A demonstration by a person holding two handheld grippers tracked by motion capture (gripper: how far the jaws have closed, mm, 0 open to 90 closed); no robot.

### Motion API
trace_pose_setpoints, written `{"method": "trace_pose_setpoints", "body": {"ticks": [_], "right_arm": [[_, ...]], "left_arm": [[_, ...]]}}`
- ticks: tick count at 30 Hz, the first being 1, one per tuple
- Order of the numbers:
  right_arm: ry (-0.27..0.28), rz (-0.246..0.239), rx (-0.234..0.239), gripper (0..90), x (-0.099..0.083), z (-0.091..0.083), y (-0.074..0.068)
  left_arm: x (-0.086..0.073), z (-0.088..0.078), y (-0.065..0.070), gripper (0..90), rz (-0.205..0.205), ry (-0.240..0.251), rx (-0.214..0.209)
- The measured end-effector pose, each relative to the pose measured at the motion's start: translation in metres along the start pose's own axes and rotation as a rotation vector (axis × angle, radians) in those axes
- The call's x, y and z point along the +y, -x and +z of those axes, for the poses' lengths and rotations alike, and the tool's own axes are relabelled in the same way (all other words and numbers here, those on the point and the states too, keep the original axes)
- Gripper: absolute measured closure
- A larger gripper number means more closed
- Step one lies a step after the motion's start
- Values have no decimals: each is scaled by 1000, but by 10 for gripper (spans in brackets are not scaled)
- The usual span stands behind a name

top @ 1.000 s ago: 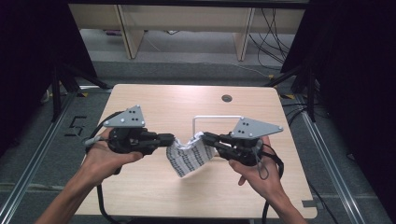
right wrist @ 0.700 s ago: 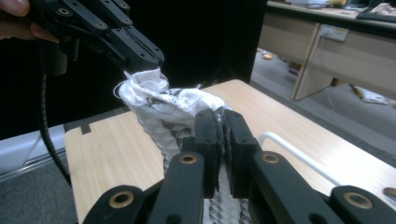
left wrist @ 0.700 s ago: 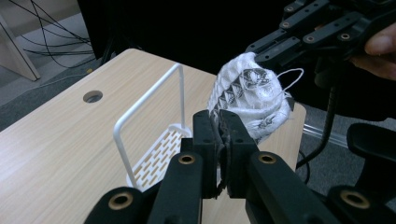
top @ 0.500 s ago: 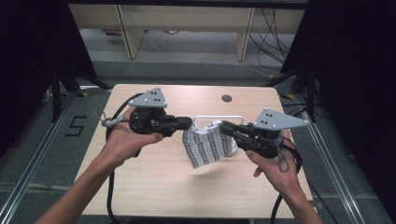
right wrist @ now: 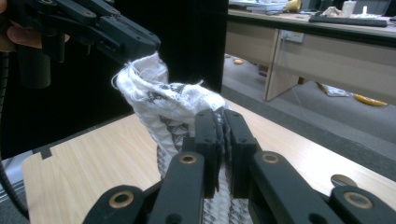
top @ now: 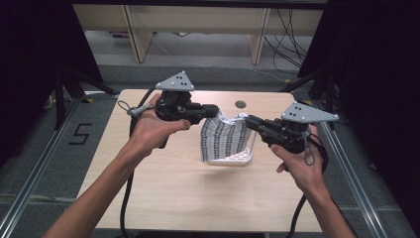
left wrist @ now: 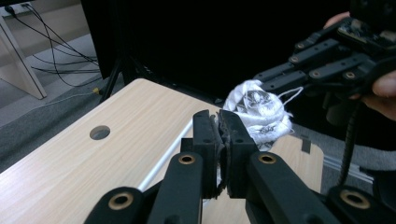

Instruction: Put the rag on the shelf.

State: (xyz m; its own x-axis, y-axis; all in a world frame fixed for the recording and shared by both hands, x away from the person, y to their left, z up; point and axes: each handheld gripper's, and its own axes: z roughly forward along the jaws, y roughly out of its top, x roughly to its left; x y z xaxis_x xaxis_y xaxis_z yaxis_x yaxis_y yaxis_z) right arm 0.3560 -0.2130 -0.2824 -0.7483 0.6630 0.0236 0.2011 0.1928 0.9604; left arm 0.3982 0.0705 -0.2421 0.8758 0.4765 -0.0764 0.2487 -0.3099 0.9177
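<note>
In the left gripper view the two black jaws of the left gripper (left wrist: 219,135) stand pressed together, with a thin edge of white cloth (left wrist: 259,109) caught between them; how much of the fabric sits inside the pinch is hidden by the pads. In the right gripper view the right gripper (right wrist: 222,133) is likewise clamped on a fold of the same cloth (right wrist: 159,102), and the part that hangs below its jaws is cut off at the bottom edge.

From above, the cloth (top: 225,139), white with dark printed rows, hangs stretched between the left gripper (top: 214,110) and the right gripper (top: 247,120), each pinching an upper corner. The cloth is lifted above the wooden table (top: 188,193), drooping over a white rack (top: 233,158) that lies on the tabletop; whether its lower hem touches the rack is hard to make out. Much of the rack is covered by the cloth.

Farther back, a round hole (top: 240,104) shows in the tabletop, near the far edge, just beyond the cloth.
</note>
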Motion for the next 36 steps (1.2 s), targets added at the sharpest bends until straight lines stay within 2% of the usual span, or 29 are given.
{"method": "trace_pose_setpoints", "body": {"ticks": [4, 5, 12, 15, 16, 17, 18, 19, 20, 21, 23, 24, 25, 26, 27, 28, 29, 30, 31, 32, 33, 34, 36], "right_arm": [[0, -1, -23, 860, 2, -1, 6], [-1, 19, -25, 859, 3, -2, 8], [-1, 39, -35, 859, 8, 3, 23], [2, 40, -40, 859, 13, 13, 35], [1, 49, -40, 859, 14, 16, 37], [1, 49, -40, 859, 14, 16, 37], [-3, 49, -40, 859, 15, 18, 39], [-7, 62, -53, 858, 17, 25, 45], [-13, 74, -54, 858, 18, 26, 47], [-5, 81, -59, 858, 18, 31, 52], [-10, 80, -70, 858, 19, 33, 55], [-15, 96, -78, 858, 20, 39, 62], [-15, 96, -78, 858, 20, 39, 62], [-27, 138, -77, 858, 19, 45, 69], [-27, 138, -77, 858, 19, 45, 69], [-37, 154, -90, 858, 19, 52, 77], [-38, 151, -90, 858, 18, 54, 78], [-38, 156, -99, 857, 17, 58, 82], [-49, 176, -98, 858, 17, 61, 84], [-49, 176, -98, 858, 17, 61, 84], [-50, 169, -112, 857, 14, 68, 91], [-62, 196, -111, 857, 13, 70, 92], [-61, 200, -110, 856, 11, 76, 97]], "left_arm": [[5, 8, -7, 857, -27, 17, -3], [6, 9, -8, 857, -32, 20, -1], [11, 22, -20, 857, -68, 37, 13], [13, 27, -28, 856, -82, 39, 23], [14, 31, -34, 856, -103, 44, 26], [14, 31, -34, 856, -103, 44, 26], [16, 35, -39, 856, -117, 48, 39], [17, 38, -45, 856, -129, 51, 56], [17, 38, -45, 856, -129, 51, 56], [19, 43, -53, 856, -158, 63, 72], [19, 45, -57, 855, -170, 68, 70], [19, 48, -62, 855, -194, 74, 74], [19, 48, -62, 855, -194, 74, 74], [18, 53, -69, 855, -217, 81, 85], [18, 53, -69, 855, -217, 81, 85], [17, 56, -75, 854, -234, 88, 90], [17, 56, -75, 854, -234, 88, 90], [15, 62, -83, 854, -257, 96, 99], [15, 62, -83, 854, -257, 96, 99], [13, 65, -88, 854, -271, 91, 104], [9, 71, -94, 854, -288, 93, 116], [7, 74, -97, 853, -298, 93, 116], [4, 80, -101, 852, -313, 90, 117]]}}
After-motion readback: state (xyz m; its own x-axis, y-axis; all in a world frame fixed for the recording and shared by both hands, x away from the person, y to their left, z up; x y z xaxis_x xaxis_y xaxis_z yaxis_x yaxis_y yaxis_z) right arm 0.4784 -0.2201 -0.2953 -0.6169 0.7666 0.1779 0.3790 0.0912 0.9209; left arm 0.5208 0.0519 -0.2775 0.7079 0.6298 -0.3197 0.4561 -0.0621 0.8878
